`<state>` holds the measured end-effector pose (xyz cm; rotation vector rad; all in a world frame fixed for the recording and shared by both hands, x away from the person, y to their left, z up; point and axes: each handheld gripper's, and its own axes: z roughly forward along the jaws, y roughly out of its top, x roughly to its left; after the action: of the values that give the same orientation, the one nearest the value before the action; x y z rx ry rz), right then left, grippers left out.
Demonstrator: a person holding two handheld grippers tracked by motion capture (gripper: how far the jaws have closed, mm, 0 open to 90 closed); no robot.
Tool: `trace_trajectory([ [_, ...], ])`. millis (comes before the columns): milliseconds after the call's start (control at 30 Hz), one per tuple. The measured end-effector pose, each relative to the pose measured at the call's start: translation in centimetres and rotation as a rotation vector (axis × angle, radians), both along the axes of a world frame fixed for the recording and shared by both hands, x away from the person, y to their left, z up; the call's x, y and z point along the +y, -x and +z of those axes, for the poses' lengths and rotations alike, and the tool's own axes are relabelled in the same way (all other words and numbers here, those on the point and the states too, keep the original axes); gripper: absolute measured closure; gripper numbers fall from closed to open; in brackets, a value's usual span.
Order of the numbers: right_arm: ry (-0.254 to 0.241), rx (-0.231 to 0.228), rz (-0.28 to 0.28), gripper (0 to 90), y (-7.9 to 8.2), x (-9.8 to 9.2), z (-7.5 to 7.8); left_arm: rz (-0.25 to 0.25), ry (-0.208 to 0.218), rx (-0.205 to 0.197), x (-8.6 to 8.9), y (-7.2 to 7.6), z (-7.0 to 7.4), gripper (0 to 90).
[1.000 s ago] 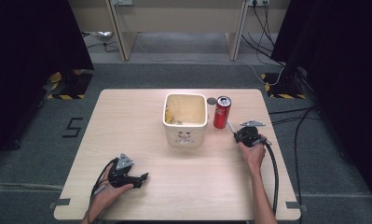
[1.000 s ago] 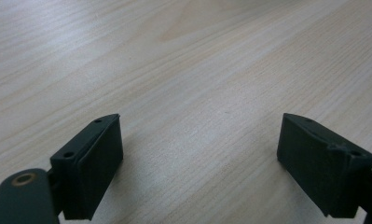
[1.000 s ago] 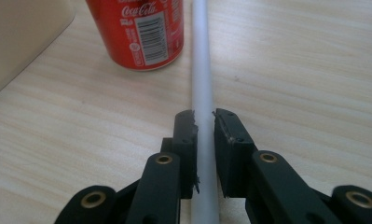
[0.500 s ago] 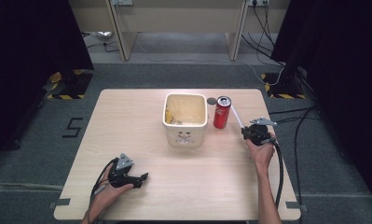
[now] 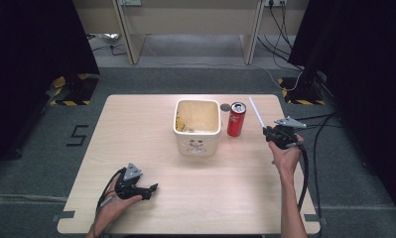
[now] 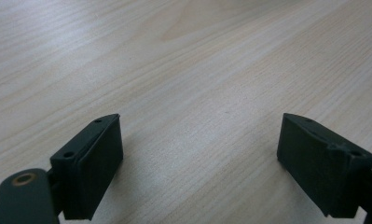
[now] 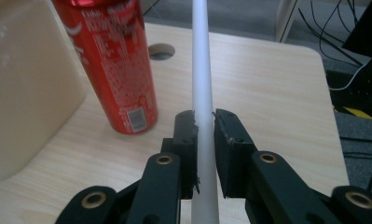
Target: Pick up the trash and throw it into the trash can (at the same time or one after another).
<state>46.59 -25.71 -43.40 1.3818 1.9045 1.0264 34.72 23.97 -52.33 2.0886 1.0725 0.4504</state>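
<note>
Upright, white straw (image 7: 201, 70) in right claw (image 7: 203, 122)

straw (image 7: 201, 70) | white, straight | pinched in right claw (image 7: 203, 122) | beside red can (image 7: 111, 65)

- table (image 5: 136, 129), light wood, on grey floor
- bin (image 5: 197, 127) at centre-far
- can (image 5: 236, 119) upright just right of bin
</note>
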Motion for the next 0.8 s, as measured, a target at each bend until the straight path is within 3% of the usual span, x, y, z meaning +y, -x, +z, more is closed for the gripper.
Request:
trace_trajectory([
  [367,0.007,-0.056,0.018,79.2,0.1,0.6,3.2,0.000,0.000,0.000,0.0,0.0,0.0,13.4],
  [633,-0.022,-0.089,0.065,79.2,0.4,1.3,5.3,0.000,0.000,0.000,0.0,0.0,0.0,13.3],
  [800,-0.013,-0.104,0.093,79.2,0.7,2.1,6.5,0.000,0.000,0.000,0.0,0.0,0.0,13.4],
])
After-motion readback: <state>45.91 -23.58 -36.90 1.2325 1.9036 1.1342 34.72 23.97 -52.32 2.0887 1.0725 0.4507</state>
